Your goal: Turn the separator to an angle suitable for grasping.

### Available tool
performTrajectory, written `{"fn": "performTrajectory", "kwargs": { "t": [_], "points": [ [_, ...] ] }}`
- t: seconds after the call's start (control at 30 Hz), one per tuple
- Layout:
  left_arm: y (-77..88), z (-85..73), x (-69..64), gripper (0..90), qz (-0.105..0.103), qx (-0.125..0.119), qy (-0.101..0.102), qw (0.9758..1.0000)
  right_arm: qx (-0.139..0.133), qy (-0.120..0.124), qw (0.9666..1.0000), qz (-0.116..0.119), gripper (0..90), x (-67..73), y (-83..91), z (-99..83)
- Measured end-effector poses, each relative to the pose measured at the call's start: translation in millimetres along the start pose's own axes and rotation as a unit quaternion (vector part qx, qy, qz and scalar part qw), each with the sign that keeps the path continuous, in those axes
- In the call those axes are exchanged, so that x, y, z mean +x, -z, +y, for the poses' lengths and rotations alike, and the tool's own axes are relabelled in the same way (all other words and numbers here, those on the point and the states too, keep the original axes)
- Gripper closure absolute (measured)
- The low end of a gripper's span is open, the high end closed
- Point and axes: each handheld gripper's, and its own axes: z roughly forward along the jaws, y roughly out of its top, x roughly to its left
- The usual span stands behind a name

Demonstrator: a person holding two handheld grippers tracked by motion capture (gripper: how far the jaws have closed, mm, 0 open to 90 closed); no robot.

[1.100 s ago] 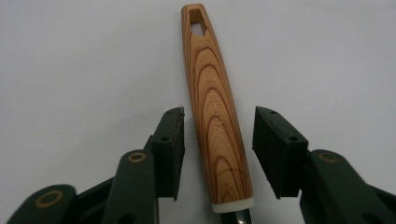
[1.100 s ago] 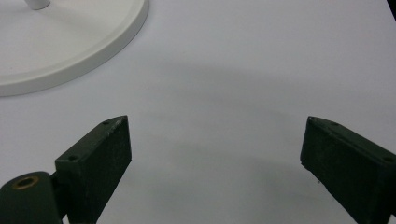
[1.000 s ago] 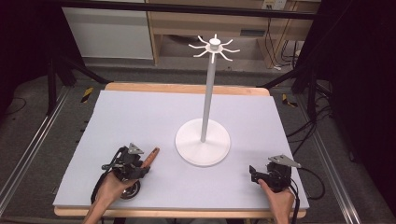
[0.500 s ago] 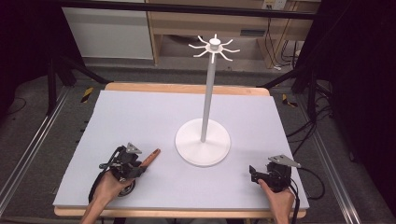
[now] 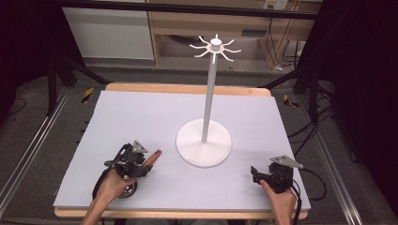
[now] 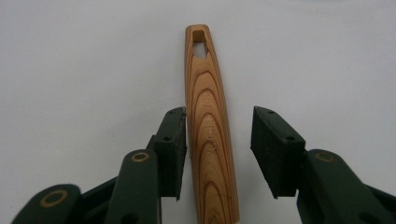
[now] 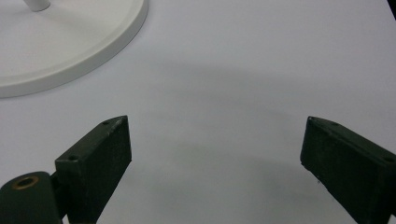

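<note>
A wooden handle (image 6: pixel 210 140) with a slot near its far end lies on the pale table between the jaws of my left gripper (image 6: pixel 218 112). The jaws have just been opening. One pad rests against the handle's side, and a gap separates the other pad from it. In the high view the left gripper (image 5: pixel 143 164) is at the near left and the handle (image 5: pixel 152 157) points toward the white stand (image 5: pixel 203 143). A round dark part (image 5: pixel 126 190) lies under the left hand. My right gripper (image 5: pixel 256 172) sits at the near right, open (image 7: pixel 215 126) over bare table.
The white stand has a round base (image 7: pixel 70 42), a tall pole and a ring of hooks (image 5: pixel 216 47) at the top. It stands mid-table between the two grippers. The table's wooden front edge (image 5: pixel 187 214) runs just behind both hands.
The left gripper has shifted slightly around the wooden handle, which stays at the same spot. The right gripper has not moved.
</note>
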Motion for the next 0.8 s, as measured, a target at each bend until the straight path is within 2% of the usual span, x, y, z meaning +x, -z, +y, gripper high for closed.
{"fn": "performTrajectory", "kwargs": {
  "t": [0.43, 0.63, 0.8],
  "points": [
    [-8.3, 17.3, 0.3, 52.0, 0.001, 0.016, -0.006, 0.9999, 0.001, 0.000, 1.0000, 0.003, 9.1, 0.0, -0.5, 0.3],
    [-14.9, 17.8, 1.4, 53.5, -0.003, 0.030, -0.002, 0.9996, 0.003, 0.002, 1.0000, 0.004, 9.2, -0.1, -0.6, 0.3],
    [-18.1, 15.5, 4.6, 58.0, -0.004, 0.041, 0.005, 0.9991, 0.004, 0.001, 1.0000, 0.005, 9.2, 0.0, -0.7, 0.2]
  ]
}}
